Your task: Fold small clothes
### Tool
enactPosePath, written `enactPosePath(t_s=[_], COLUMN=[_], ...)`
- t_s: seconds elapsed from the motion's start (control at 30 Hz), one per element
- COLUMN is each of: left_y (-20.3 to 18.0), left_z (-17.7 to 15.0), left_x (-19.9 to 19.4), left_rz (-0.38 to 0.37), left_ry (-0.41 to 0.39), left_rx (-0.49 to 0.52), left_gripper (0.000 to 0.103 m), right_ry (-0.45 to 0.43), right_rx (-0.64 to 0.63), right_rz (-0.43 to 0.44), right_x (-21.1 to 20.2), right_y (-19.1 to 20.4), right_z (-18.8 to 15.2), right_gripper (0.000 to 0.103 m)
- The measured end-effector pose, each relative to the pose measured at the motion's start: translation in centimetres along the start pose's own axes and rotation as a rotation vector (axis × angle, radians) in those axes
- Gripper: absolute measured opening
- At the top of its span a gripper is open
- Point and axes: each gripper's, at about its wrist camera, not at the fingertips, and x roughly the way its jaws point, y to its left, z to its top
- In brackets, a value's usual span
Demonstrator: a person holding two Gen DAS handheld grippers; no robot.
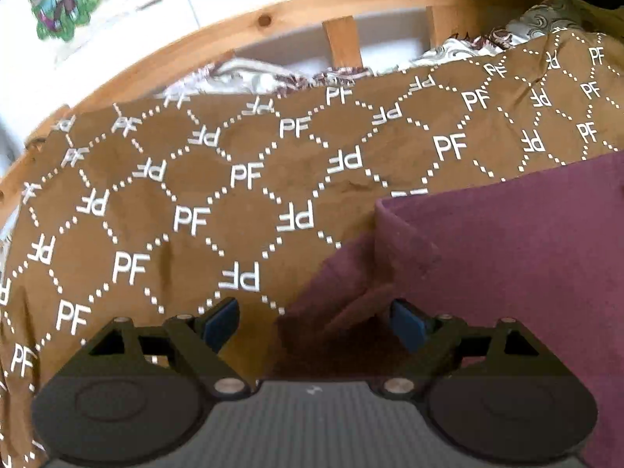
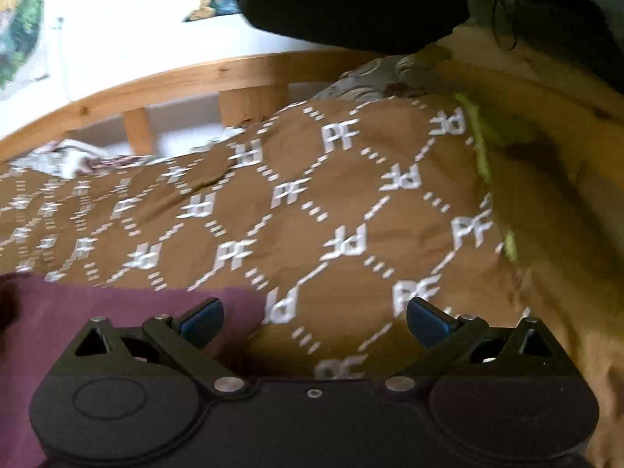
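The maroon garment (image 1: 507, 257) lies flat on a brown bedspread (image 1: 241, 179) printed with white "PF" letters. In the left wrist view it fills the near right and runs off the right and bottom edges, so its full shape stays unseen. The left gripper (image 1: 316, 323) hangs over its folded near-left corner, jaws spread wide, nothing between the blue pads. In the right wrist view, blurred throughout, only a strip of the garment (image 2: 128, 312) shows at near left, partly hidden by the right gripper (image 2: 314, 321), which also stands wide open and empty. A wooden bed frame (image 1: 296, 11) curves along the far side. A dark shape (image 2: 351, 0) blocks the top of the right view; what it is cannot be told.
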Motion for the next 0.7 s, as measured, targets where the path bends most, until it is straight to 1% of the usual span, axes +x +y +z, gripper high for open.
enactPosePath(t_s=[0.03, 0.1, 0.17, 0.23, 0.27, 0.37, 0.43, 0.5, 0.6, 0.67, 0.7], left_y=[-0.3, -0.3, 0.5, 1.7, 2.4, 4.3, 5.2, 5.8, 5.9, 5.7, 5.5], left_z=[0.0, 0.3, 0.4, 0.3, 0.2, -0.2, -0.7, -1.2, -1.9, -2.2, -2.4], left_x=[0.1, 0.8, 1.3, 1.8, 2.1, 2.6, 2.6, 2.3, 0.9, -0.1, -0.8], left_rz=[0.030, 0.095, 0.132, 0.146, 0.140, 0.084, 0.063, 0.052, 0.040, 0.011, -0.006], left_ry=[-0.007, 0.011, 0.027, 0.053, 0.071, 0.130, 0.142, 0.145, 0.128, 0.108, 0.096], left_rx=[0.005, 0.004, -0.014, -0.040, -0.055, -0.110, -0.149, -0.179, -0.210, -0.229, -0.238], left_gripper=[0.088, 0.088, 0.088, 0.088, 0.088, 0.088, 0.088, 0.088, 0.089, 0.095, 0.096], right_ry=[0.008, 0.026, 0.051, 0.080, 0.084, 0.043, 0.019, -0.020, -0.074, -0.099, -0.109], right_rx=[-0.002, -0.023, -0.051, -0.066, -0.073, -0.109, -0.112, -0.091, -0.064, -0.067, -0.074], right_rz=[0.034, 0.045, 0.024, -0.013, -0.026, -0.038, -0.040, -0.037, -0.039, -0.039, -0.040], right_x=[-0.5, -1.2, -1.5, -1.4, -1.5, -2.4, -3.1, -3.8, -5.6, -7.0, -7.6], right_y=[0.1, 0.7, 1.4, 1.6, 1.4, 1.1, 1.1, 0.7, 0.9, 1.5, 1.9], right_z=[-0.8, -2.2, -3.6, -4.8, -5.5, -6.5, -6.7, -7.0, -7.9, -8.8, -9.3], right_gripper=[0.102, 0.102, 0.102, 0.102, 0.102, 0.102, 0.102, 0.102, 0.102, 0.102, 0.102])
